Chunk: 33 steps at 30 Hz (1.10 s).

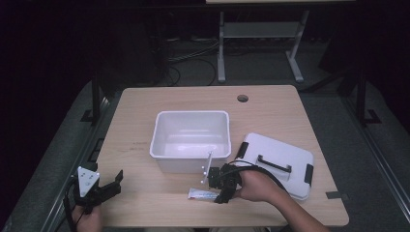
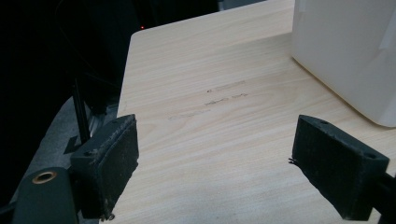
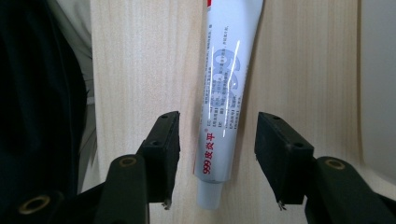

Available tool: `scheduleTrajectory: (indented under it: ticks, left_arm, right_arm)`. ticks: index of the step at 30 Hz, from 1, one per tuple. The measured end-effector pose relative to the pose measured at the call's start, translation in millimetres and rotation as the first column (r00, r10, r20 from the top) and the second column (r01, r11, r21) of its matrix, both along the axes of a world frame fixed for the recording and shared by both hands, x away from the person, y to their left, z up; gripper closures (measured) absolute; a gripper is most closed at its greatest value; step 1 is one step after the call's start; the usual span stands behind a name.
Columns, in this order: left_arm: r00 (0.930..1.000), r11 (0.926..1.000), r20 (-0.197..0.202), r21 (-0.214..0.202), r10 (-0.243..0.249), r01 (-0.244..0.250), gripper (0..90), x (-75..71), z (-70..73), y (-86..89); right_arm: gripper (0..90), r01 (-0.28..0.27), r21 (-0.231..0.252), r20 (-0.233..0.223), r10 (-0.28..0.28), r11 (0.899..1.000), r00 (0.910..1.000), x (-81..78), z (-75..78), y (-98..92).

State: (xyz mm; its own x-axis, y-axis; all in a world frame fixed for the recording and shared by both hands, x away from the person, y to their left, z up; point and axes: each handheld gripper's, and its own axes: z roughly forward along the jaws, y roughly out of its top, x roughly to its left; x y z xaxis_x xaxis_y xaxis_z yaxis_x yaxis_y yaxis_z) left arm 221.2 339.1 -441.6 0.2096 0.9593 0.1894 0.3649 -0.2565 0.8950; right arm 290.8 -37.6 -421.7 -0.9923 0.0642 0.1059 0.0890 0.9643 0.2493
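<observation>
A white tube [image 3: 223, 93] with red and grey print lies flat on the wooden table [image 1: 145, 125], in the high view near the front edge [image 1: 203, 195]. My right gripper [image 3: 217, 156] straddles the tube's cap end, a black jaw on each side with a gap to each pad, so it is open. In the high view that right gripper [image 1: 220, 186] sits just in front of the white bin [image 1: 191, 140]. My left gripper [image 2: 215, 163] is open over bare wood, and the high view places it [image 1: 113, 186] at the front left corner.
The open white bin stands mid-table, its side wall [image 2: 345, 51] close to the left gripper's right. A white lid with black handle and clasps [image 1: 278, 162] lies to the right, behind the right hand. A round cable hole [image 1: 242, 98] is at the far edge.
</observation>
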Motion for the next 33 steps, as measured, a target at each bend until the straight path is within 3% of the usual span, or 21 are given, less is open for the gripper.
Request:
scheduleTrajectory:
  ticks: [15, 33]
  left_arm:
    - [1.0000, 1.0000, 0.000, 0.000, 0.000, 0.000, 14.1, -0.1, -0.1, 0.2]
    - [1.0000, 1.0000, 0.000, -0.002, 0.001, -0.001, 14.1, 0.2, -0.1, 0.6]
  right_arm:
    - [61.1, -0.021, -0.009, 0.000, 0.021, 1.000, 0.9998, 4.4, -7.1, 8.2]
    - [67.1, -0.041, -0.033, -0.003, 0.041, 0.999, 0.9991, 2.9, -11.9, 11.6]
